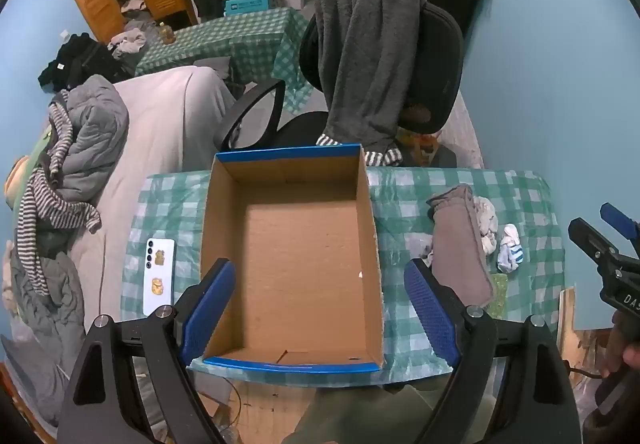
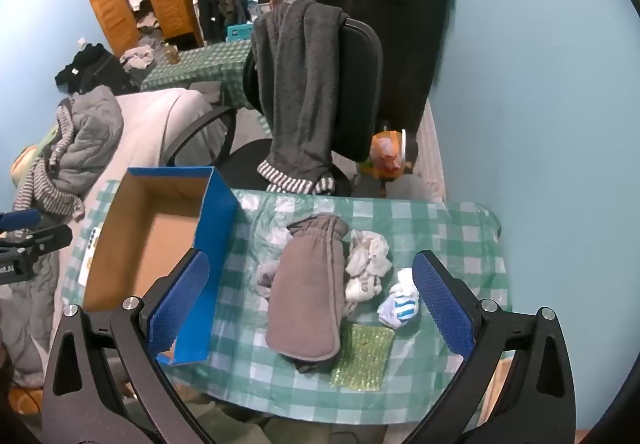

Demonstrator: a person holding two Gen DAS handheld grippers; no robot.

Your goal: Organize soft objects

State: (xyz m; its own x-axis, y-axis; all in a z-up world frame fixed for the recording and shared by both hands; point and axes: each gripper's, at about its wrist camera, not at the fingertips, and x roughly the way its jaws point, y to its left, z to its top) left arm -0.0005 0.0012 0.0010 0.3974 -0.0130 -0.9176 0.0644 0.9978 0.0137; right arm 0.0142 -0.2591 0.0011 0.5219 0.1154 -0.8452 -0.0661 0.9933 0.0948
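An empty cardboard box (image 1: 300, 244) with blue outer walls (image 2: 212, 244) stands on the green checked tablecloth. To its right lie a grey-brown mitten (image 2: 310, 292) (image 1: 460, 248), a crumpled white cloth (image 2: 366, 264) (image 1: 486, 222), a white sock with blue stripes (image 2: 400, 304) (image 1: 510, 250), a small grey cloth (image 2: 266, 276) and a green sponge (image 2: 362, 356). My left gripper (image 1: 318, 308) hovers open over the box, holding nothing. My right gripper (image 2: 310, 304) hangs open above the mitten, clear of it. Its side shows at the right edge of the left wrist view (image 1: 608, 244).
A white phone (image 1: 159, 274) lies left of the box. Behind the table stands a black office chair (image 2: 356, 92) draped with a dark grey garment (image 2: 304, 84). A bed with piled clothes (image 1: 68, 164) is at the left. The blue wall (image 2: 540, 104) runs along the right.
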